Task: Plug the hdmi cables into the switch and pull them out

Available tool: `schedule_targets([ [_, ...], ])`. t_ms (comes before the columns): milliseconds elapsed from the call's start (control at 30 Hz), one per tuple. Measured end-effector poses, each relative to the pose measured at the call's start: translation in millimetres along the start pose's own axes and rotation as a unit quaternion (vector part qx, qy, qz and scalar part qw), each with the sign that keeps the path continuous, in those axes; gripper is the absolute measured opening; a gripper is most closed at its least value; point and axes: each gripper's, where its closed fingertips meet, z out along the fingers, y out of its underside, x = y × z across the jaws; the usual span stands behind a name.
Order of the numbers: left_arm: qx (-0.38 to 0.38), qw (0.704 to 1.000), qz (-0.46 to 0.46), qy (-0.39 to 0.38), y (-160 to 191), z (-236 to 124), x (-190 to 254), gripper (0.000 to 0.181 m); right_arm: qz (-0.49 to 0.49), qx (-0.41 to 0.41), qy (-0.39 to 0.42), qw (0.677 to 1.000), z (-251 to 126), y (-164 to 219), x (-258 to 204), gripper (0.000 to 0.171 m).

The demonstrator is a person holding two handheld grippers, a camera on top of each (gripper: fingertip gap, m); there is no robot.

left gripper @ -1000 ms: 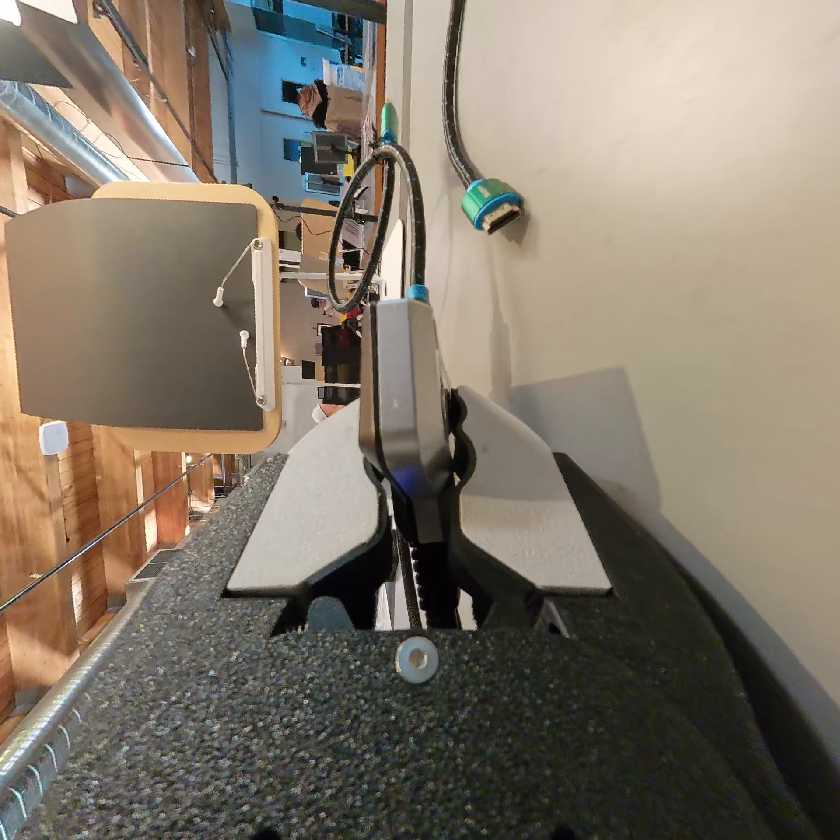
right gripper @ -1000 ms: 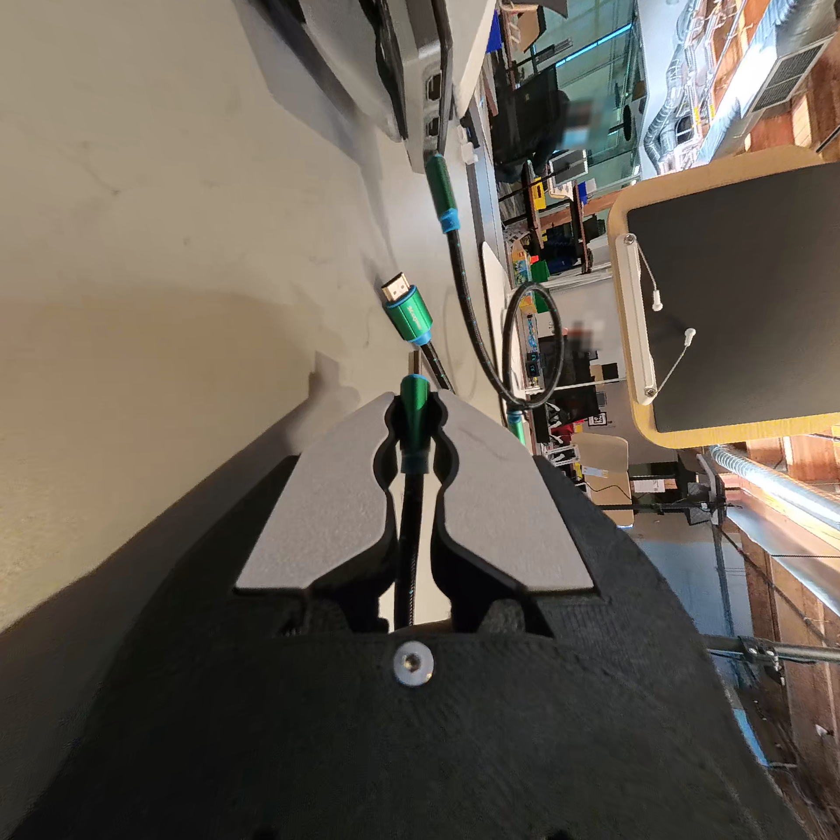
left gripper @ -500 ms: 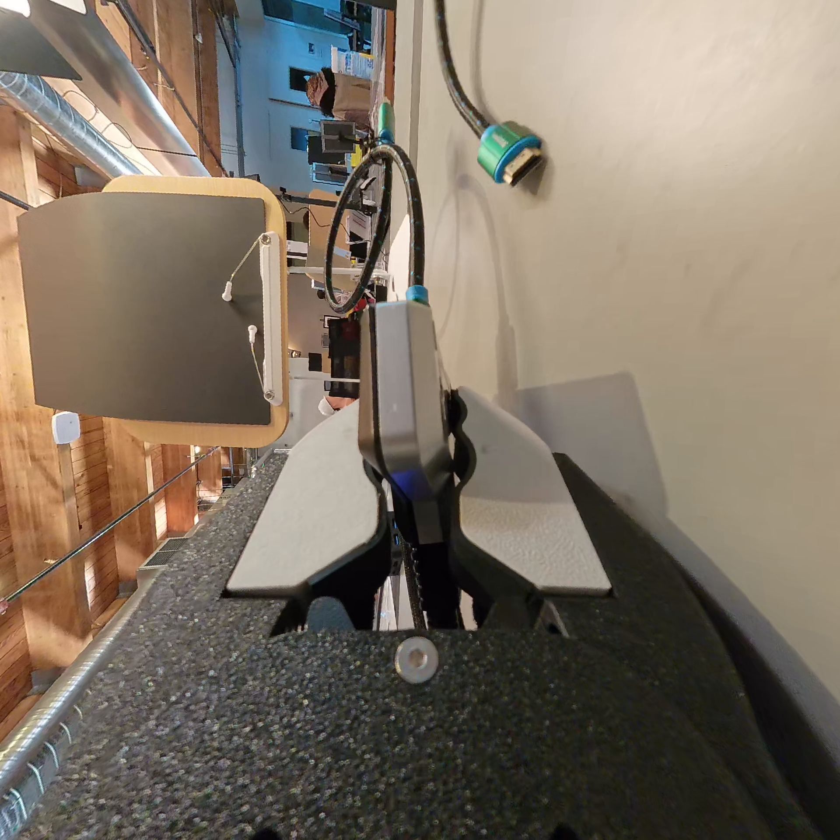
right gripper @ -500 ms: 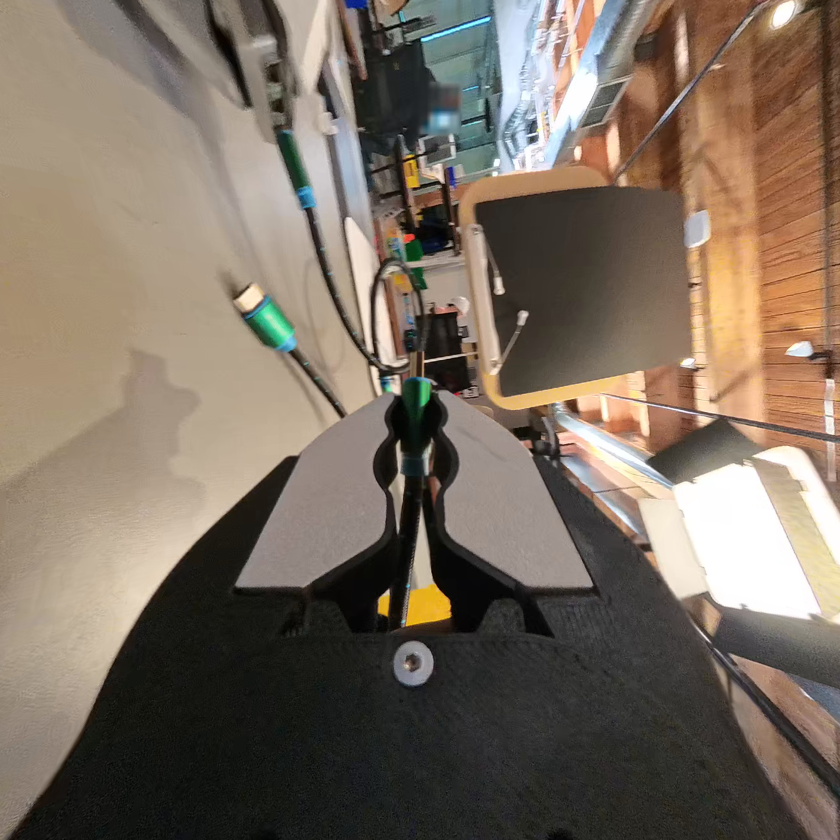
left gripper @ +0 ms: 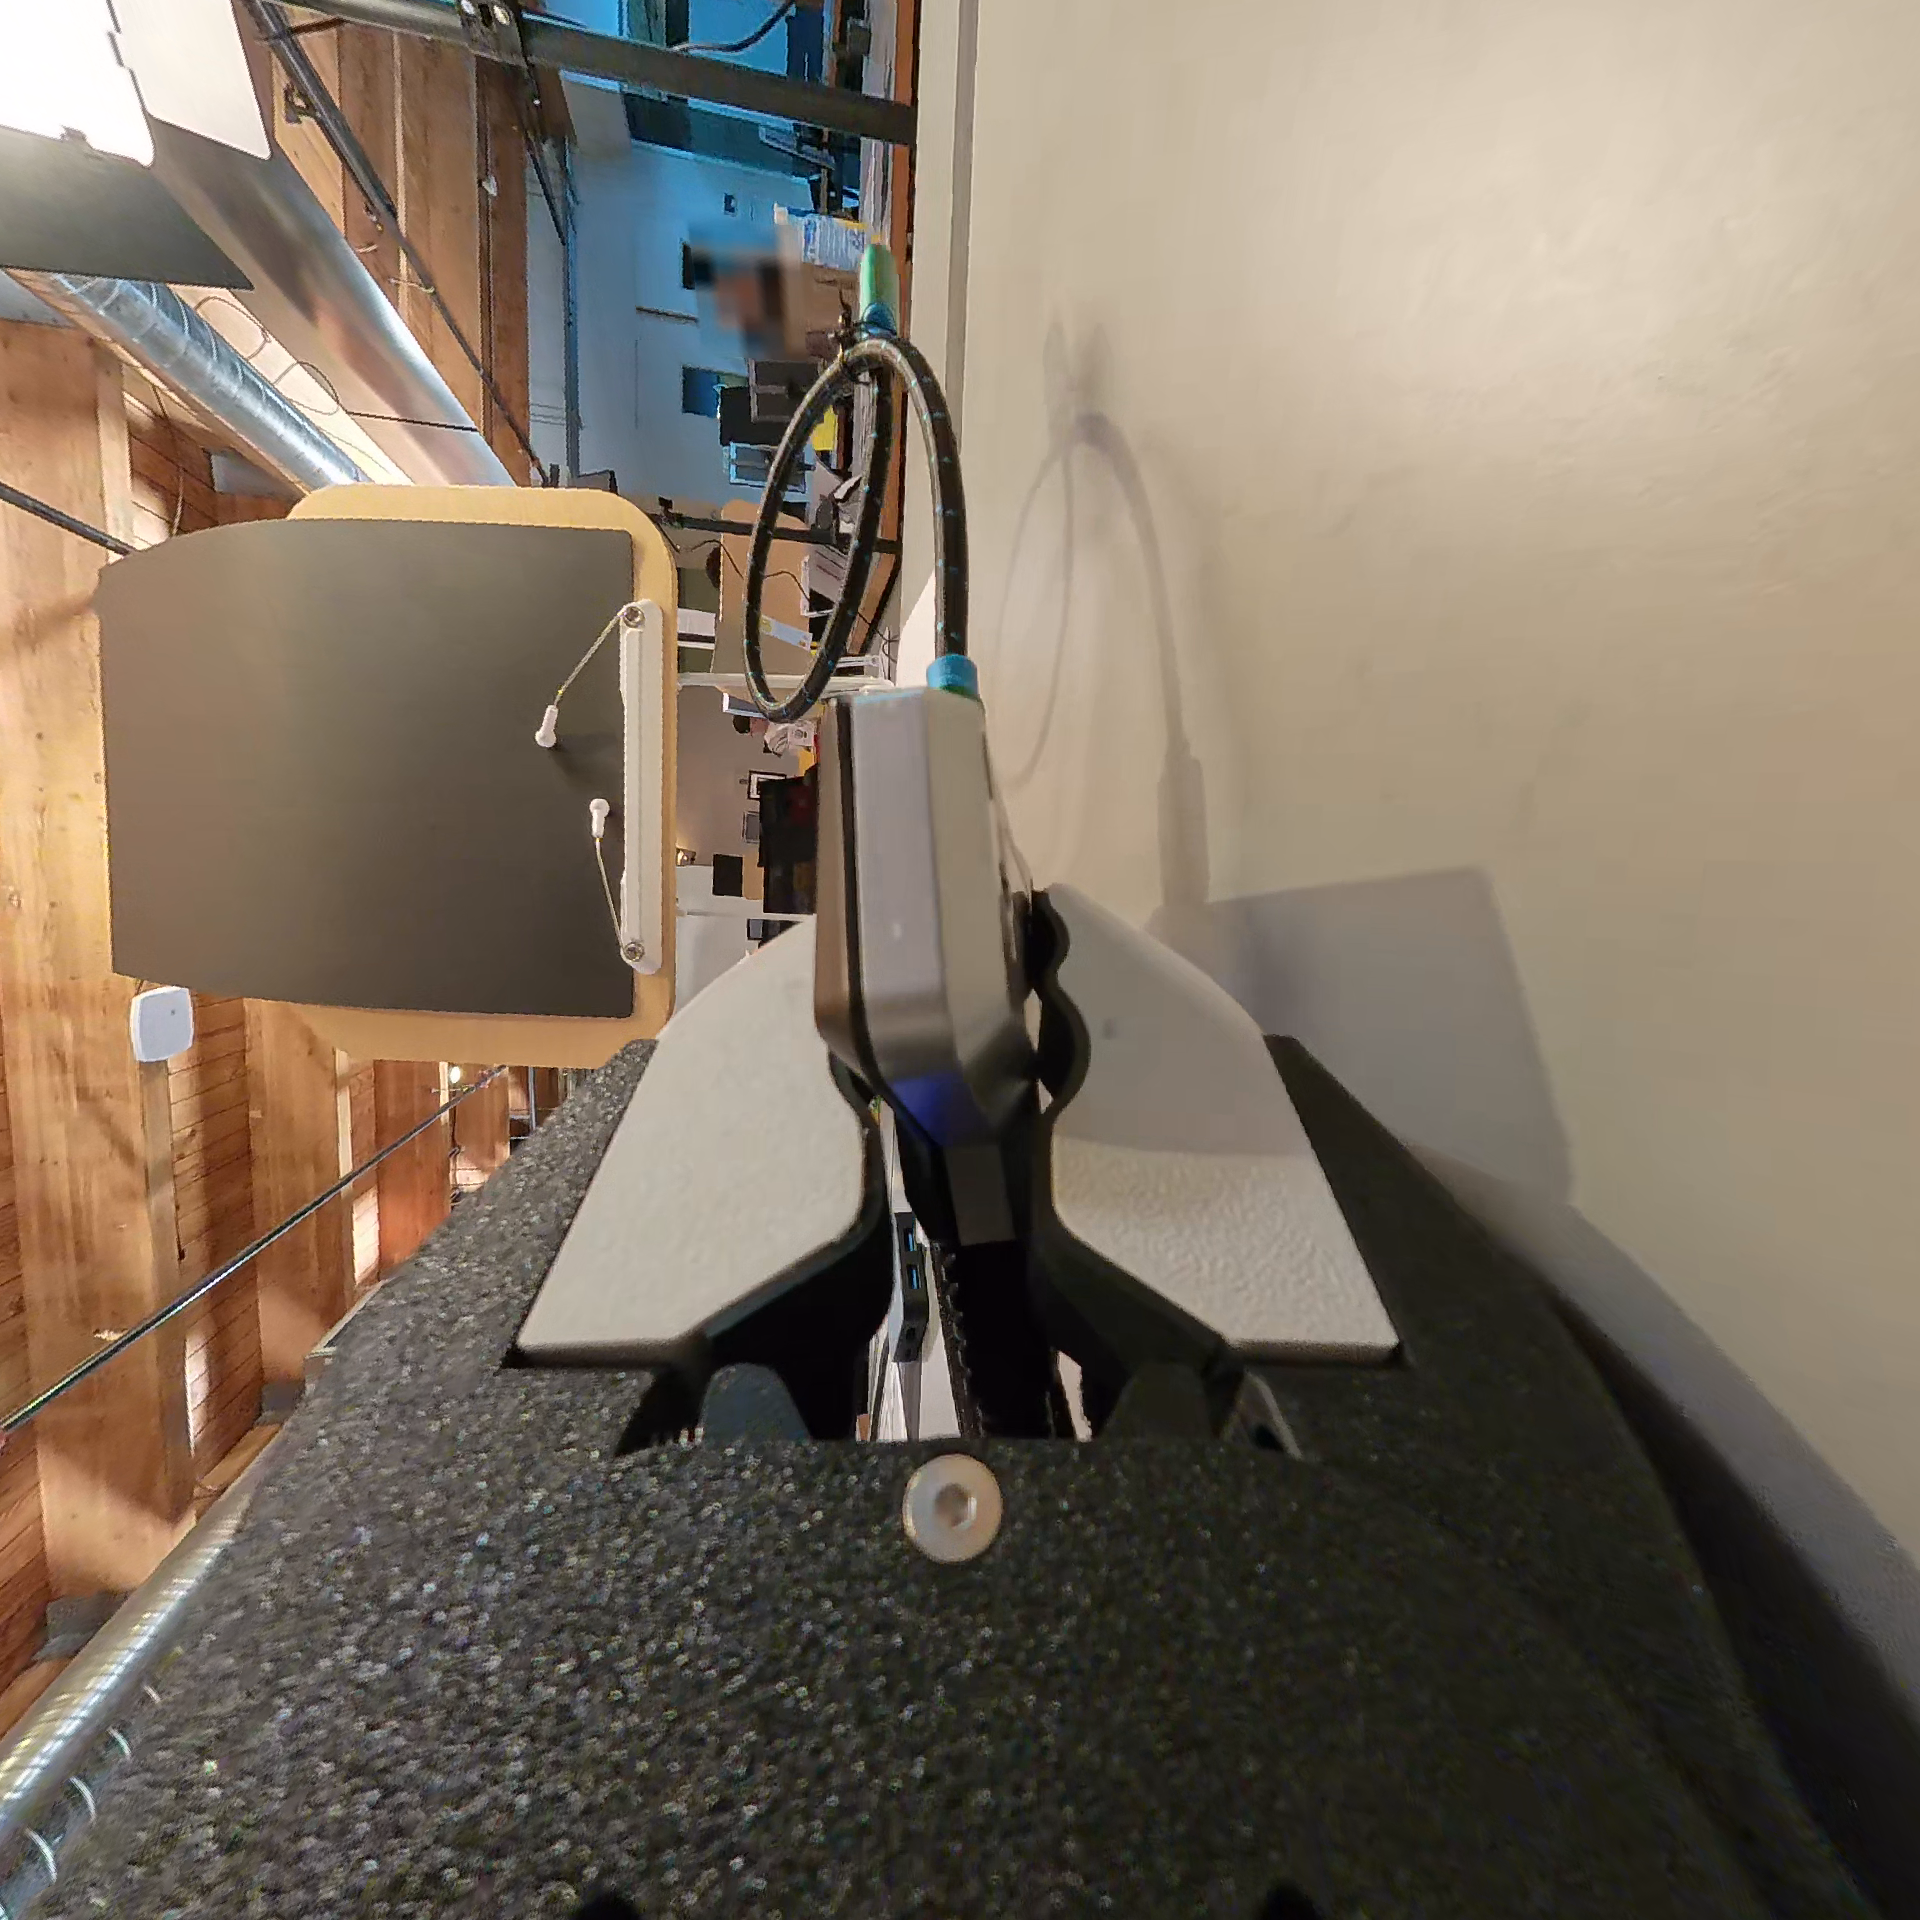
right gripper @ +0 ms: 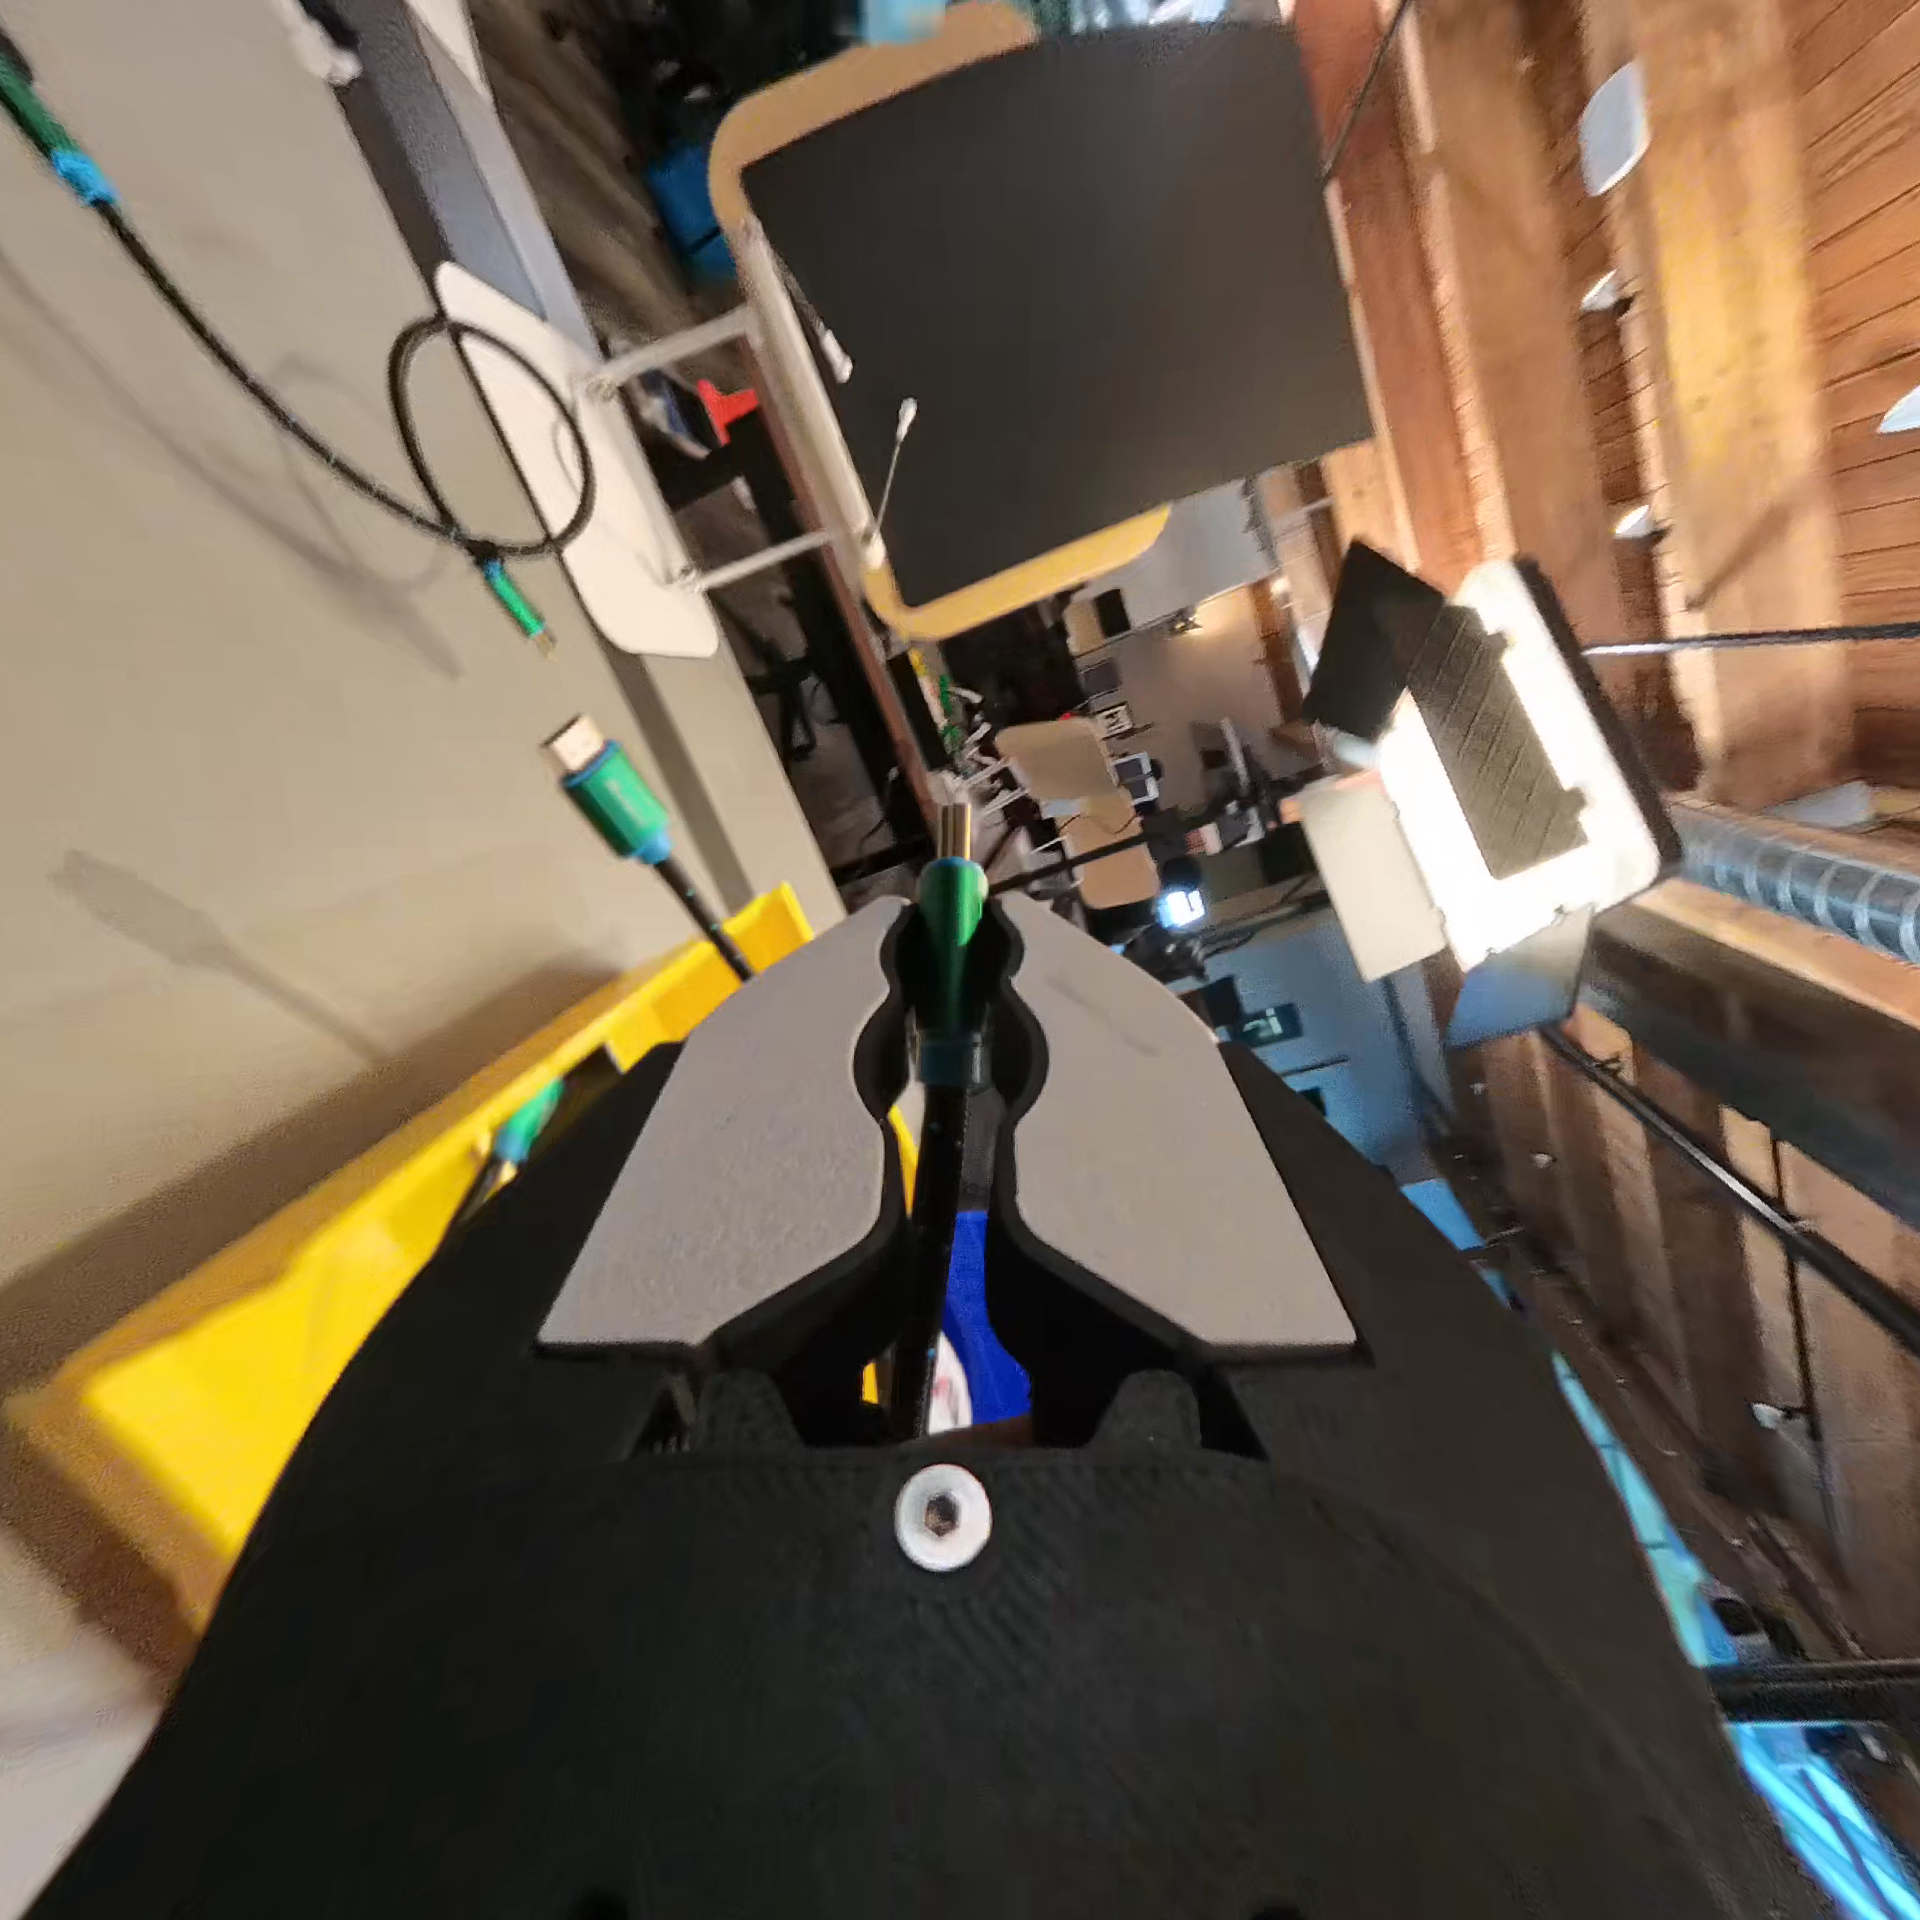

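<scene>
The views are turned sideways, so the beige table (left gripper: 1455,520) looks like a wall. My left gripper (left gripper: 935,935) is shut on the grey switch (left gripper: 904,862) and holds it edge-on. A black braided cable (left gripper: 940,499) is plugged into the switch's far end by a blue-collared plug (left gripper: 954,673) and loops away. My right gripper (right gripper: 951,920) is shut on a green HDMI plug (right gripper: 951,935), whose metal tip (right gripper: 951,831) points into open air past the table edge. A second green plug (right gripper: 613,795) lies loose on the table. The switch is out of the right wrist view.
A yellow bin (right gripper: 312,1299) sits by the table edge under my right gripper. The looped cable (right gripper: 488,447) ends in a small green plug (right gripper: 514,608) near a white plate-like stand (right gripper: 623,561). A black board with a wooden rim (left gripper: 364,769) stands beyond the table. The tips of one gripper are about 40 cm away from the tips of the other.
My right gripper has swung away from the switch with its plug, out past the table edge, and the yellow bin has come into view. The loose green plug has left the left wrist view.
</scene>
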Motion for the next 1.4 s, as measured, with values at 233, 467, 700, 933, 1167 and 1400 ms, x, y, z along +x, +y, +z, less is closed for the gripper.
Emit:
schedule_targets([
  [233, 0.008, 1.0, 0.006, 0.009, -7.3, 9.0, 5.3, 0.026, 0.078, -0.089, -0.043, 0.992, -7.5, 119.2, -41.7, 0.012],
  [467, 0.016, 1.0, 0.015, 0.019, -11.1, 7.6, 10.8, 0.026, 0.145, -0.15, -0.236, 0.949, 25.2, 135.5, -137.0, 0.019],
  [700, 0.023, 0.999, 0.019, 0.025, -10.3, 1.3, 12.8, 0.026, 0.257, -0.097, -0.305, 0.912, 28.4, 114.9, -133.4, 0.045],
  [933, 0.031, 0.999, 0.026, 0.03, -12.1, -1.4, 14.0, 0.026, 0.233, -0.096, -0.285, 0.925, 11.0, 106.3, -109.1, 0.049],
  [1167, 0.041, 0.998, 0.052, 0.021, -19.1, -5.8, 14.2, 0.026, 0.183, -0.072, -0.257, 0.946, 12.9, 52.1, -102.9, 0.042],
  [1400, 0.075, 0.993, 0.09, 0.01, -34.6, -14.5, 16.7, 0.026, 0.06, 0.001, -0.231, 0.971, 75.2, -35.9, -189.9, 0.036],
])
